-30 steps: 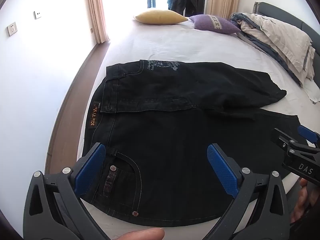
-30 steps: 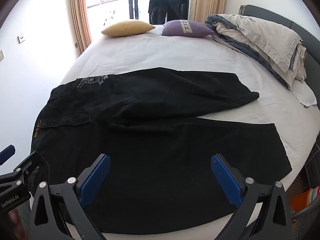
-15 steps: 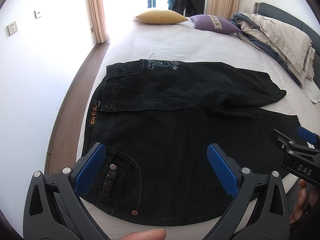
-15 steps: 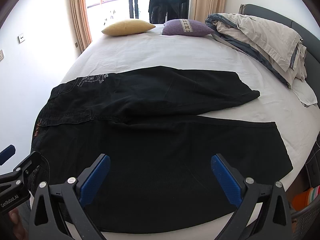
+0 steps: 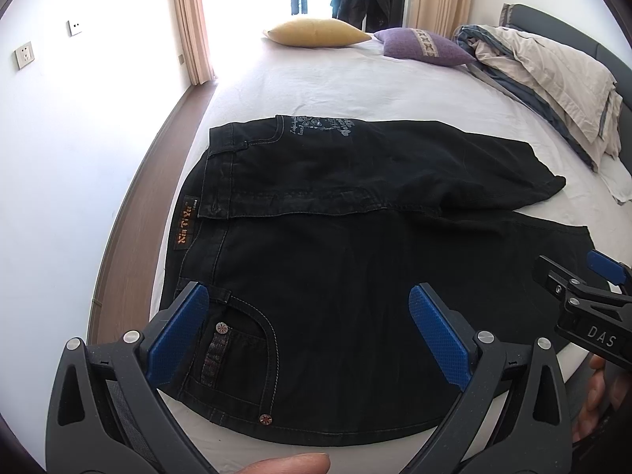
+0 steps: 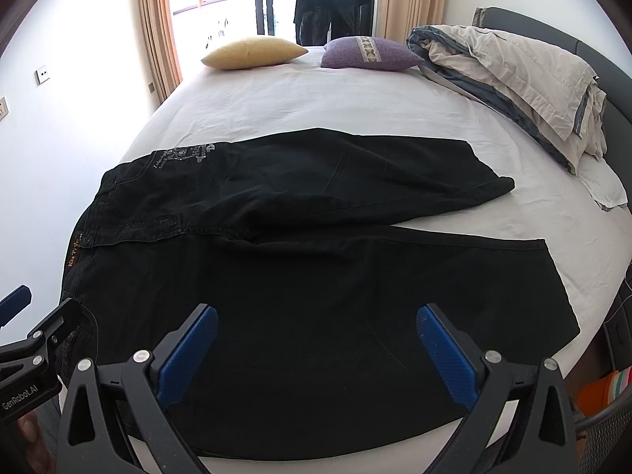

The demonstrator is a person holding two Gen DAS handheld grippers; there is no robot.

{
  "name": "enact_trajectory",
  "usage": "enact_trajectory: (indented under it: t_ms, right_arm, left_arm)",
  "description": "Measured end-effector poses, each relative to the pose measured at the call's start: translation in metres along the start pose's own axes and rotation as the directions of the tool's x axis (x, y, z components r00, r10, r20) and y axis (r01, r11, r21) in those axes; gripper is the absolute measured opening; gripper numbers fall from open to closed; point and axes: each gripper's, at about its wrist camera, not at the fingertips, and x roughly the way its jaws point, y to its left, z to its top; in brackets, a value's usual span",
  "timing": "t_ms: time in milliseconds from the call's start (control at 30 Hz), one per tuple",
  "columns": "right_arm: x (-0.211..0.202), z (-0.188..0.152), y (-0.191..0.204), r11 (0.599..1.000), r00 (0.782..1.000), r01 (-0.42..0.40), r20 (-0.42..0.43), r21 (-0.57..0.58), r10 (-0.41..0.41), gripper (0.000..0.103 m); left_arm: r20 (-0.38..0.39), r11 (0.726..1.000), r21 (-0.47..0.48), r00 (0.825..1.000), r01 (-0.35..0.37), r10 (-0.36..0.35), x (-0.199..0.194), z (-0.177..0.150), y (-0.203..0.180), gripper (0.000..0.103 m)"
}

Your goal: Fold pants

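Black jeans [image 5: 335,245] lie spread on the white bed [image 5: 316,87], waistband to the left and both legs running right; the far leg angles up and away. My left gripper [image 5: 308,304] hovers open over the near front pocket and hip, holding nothing. In the right wrist view the same jeans [image 6: 316,268] fill the middle, and my right gripper [image 6: 316,324] stands open above the near leg's thigh, also holding nothing. Each gripper shows at the edge of the other's view: the right gripper [image 5: 568,280] at the right, the left gripper [image 6: 23,316] at the left.
A yellow pillow [image 6: 252,52] and a purple pillow [image 6: 367,53] lie at the bed's far end. A bunched duvet [image 6: 513,79] runs along the right side by the dark headboard [image 6: 592,51]. The wooden floor [image 5: 130,217] and white wall lie left. A fingertip [image 5: 284,464] shows below.
Both grippers have barely shifted; the jeans sit slightly higher in the right wrist view. Nothing was taken hold of or let go.
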Motion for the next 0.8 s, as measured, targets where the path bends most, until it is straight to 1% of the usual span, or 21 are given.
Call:
enact_trajectory:
  t_ms: [800]
  right_arm:
    - [0.0016, -0.0050, 0.0009, 1.000, 1.000, -0.004, -0.005, 0.004, 0.004, 0.103]
  left_arm:
    - [-0.002, 1.000, 0.000, 1.000, 0.000, 0.000, 0.0003, 0.0001, -0.0002, 0.103]
